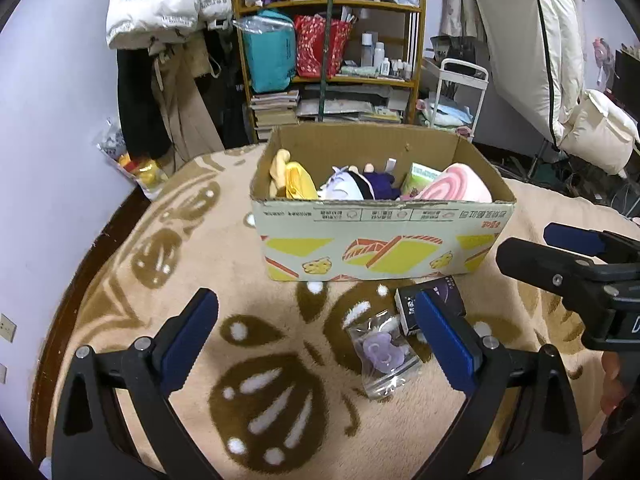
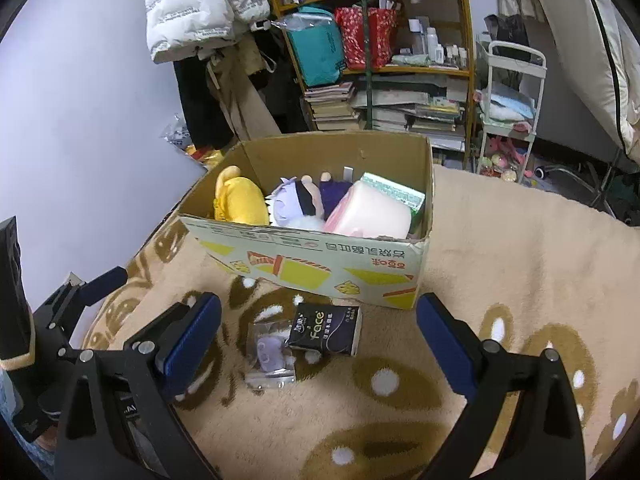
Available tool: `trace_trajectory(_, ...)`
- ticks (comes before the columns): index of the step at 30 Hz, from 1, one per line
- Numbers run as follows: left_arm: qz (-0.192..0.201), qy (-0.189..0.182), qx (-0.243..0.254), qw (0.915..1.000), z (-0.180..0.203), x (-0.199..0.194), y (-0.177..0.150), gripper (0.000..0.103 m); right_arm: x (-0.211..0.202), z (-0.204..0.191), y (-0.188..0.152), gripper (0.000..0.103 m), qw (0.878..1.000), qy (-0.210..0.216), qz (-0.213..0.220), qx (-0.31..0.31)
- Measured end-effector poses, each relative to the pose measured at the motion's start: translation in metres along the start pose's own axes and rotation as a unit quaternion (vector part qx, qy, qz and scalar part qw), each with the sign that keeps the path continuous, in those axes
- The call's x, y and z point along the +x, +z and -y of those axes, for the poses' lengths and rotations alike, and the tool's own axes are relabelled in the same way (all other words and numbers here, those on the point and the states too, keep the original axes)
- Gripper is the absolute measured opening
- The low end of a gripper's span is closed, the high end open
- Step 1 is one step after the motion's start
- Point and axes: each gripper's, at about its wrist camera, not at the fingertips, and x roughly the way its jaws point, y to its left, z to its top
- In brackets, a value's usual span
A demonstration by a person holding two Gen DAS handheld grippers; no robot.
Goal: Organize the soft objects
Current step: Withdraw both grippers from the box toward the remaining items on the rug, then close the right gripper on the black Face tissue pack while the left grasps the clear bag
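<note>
An open cardboard box (image 1: pixel 380 236) (image 2: pixel 320 256) stands on a beige patterned blanket. Inside lie a yellow plush (image 1: pixel 290 178) (image 2: pixel 238 200), a white and purple plush doll (image 1: pixel 352 186) (image 2: pixel 298 202), a pink rolled soft item (image 1: pixel 456 188) (image 2: pixel 370 212) and a green pack (image 2: pixel 394 190). In front of the box lie a clear bag with a purple toy (image 1: pixel 382 354) (image 2: pixel 272 354) and a black tissue pack (image 1: pixel 434 306) (image 2: pixel 328 328). My left gripper (image 1: pixel 316 332) is open and empty, left of the bag. My right gripper (image 2: pixel 318 338) is open and empty, straddling both items from above.
The right gripper shows at the right edge of the left wrist view (image 1: pixel 576 268); the left one shows at the left edge of the right wrist view (image 2: pixel 72 296). Behind the bed stand a cluttered wooden shelf (image 1: pixel 332 40), hanging coats (image 1: pixel 160 4) and a white cart (image 1: pixel 456 96).
</note>
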Motion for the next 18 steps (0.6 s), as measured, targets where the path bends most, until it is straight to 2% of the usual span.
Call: trace_trajectory(18,-0.068,-0.001,-0.006,0.9977,0.008,0.062,-0.007,0.097,0.062,0.028,-0.001,0.102,0.996,0.002,-0.067,0.064)
